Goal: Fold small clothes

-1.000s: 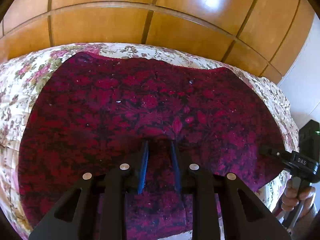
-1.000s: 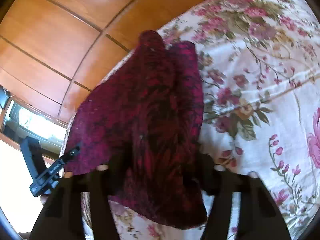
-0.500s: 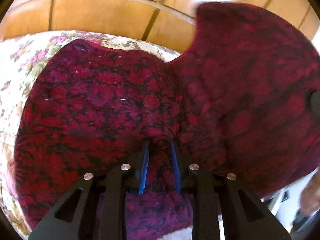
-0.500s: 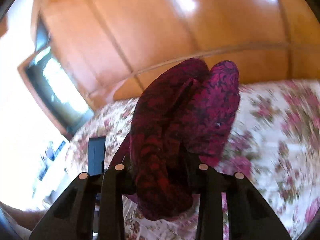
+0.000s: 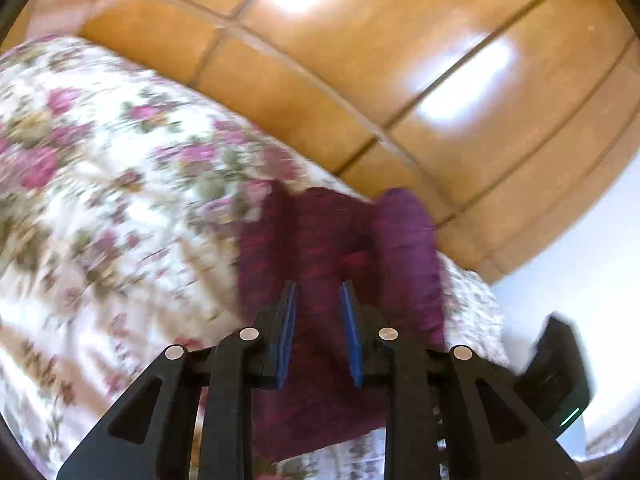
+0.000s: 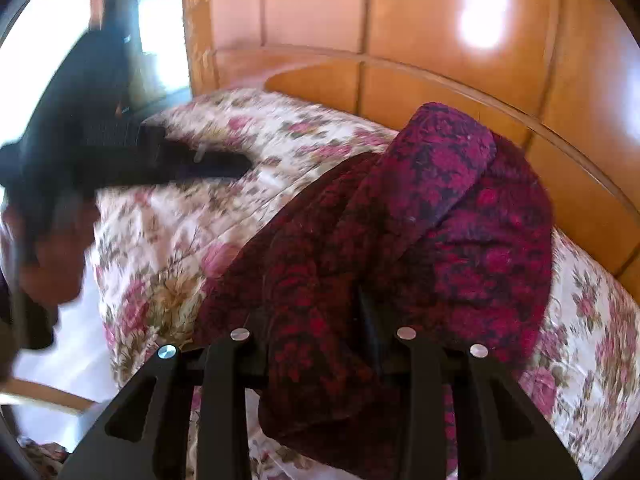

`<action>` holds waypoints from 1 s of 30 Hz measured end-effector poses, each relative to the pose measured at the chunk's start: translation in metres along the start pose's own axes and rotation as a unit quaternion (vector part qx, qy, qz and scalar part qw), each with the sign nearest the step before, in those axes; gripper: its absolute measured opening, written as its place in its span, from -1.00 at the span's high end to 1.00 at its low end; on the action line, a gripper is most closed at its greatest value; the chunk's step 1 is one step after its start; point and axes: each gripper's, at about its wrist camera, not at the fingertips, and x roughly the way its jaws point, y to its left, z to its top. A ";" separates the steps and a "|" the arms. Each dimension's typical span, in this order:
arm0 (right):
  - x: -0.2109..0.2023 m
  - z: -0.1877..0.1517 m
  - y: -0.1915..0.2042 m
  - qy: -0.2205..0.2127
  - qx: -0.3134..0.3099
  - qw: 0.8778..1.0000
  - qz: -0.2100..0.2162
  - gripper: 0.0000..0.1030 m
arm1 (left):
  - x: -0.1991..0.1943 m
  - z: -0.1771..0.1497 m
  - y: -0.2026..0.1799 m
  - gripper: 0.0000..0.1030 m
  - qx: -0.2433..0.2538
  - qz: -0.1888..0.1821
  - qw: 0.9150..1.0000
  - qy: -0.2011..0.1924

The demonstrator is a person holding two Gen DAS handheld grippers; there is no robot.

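A dark red flowered garment [image 5: 404, 248] hangs in bunched folds over the floral bedspread [image 5: 120, 200]. My left gripper [image 5: 318, 286] is shut on it, with cloth running between the blue pads [image 5: 288, 320] and sagging below them. In the right wrist view the same garment [image 6: 460, 220] drapes over and between the fingers of my right gripper [image 6: 316, 304], which is shut on it; the cloth hides its fingertips. The left gripper [image 6: 208, 166] shows there as a blurred black shape at the left, held by a hand [image 6: 52, 264].
A glossy wooden headboard [image 5: 320, 80] and panelled wall [image 6: 440, 20] rise behind the bed. A bright window [image 6: 160, 40] lies at the upper left. The right tool's black body [image 5: 556, 376] sits at the lower right. The bedspread [image 6: 280, 140] lies bare to the left.
The garment lay spread flat on the bed; both grippers have lifted it and drawn it together into a bunch, uncovering the bedspread. The right gripper has rolled.
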 end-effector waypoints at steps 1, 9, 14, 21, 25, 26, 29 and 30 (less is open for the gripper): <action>0.007 -0.004 0.005 0.000 -0.016 1.000 -0.011 0.38 | 0.003 0.005 -0.005 0.43 0.009 -0.012 1.000 0.010; 0.005 -0.016 0.014 -0.042 -0.046 0.997 -0.043 0.31 | 0.079 0.018 -0.051 0.26 0.050 -0.036 0.991 0.116; -0.016 -0.018 -0.002 -0.050 -0.021 0.998 0.012 -0.07 | 0.083 0.017 -0.088 0.75 0.116 0.003 0.987 0.111; -0.067 -0.039 -0.084 -0.077 0.110 0.986 0.095 -0.38 | 0.051 0.031 -0.070 0.75 0.141 0.068 0.985 0.068; -0.038 -0.049 -0.095 -0.053 0.152 0.984 0.082 0.00 | 0.065 0.012 -0.034 0.75 0.112 0.110 0.984 0.081; -0.025 -0.048 -0.091 -0.040 0.155 0.984 0.081 0.02 | 0.067 0.008 -0.032 0.74 0.105 0.111 0.985 0.081; 0.001 -0.050 -0.080 -0.005 0.127 0.991 0.031 -0.02 | 0.065 0.001 -0.033 0.74 0.101 0.104 0.987 0.069; 0.004 -0.052 -0.079 0.002 0.119 0.993 0.023 -0.02 | 0.064 0.000 -0.032 0.73 0.099 0.103 0.987 0.067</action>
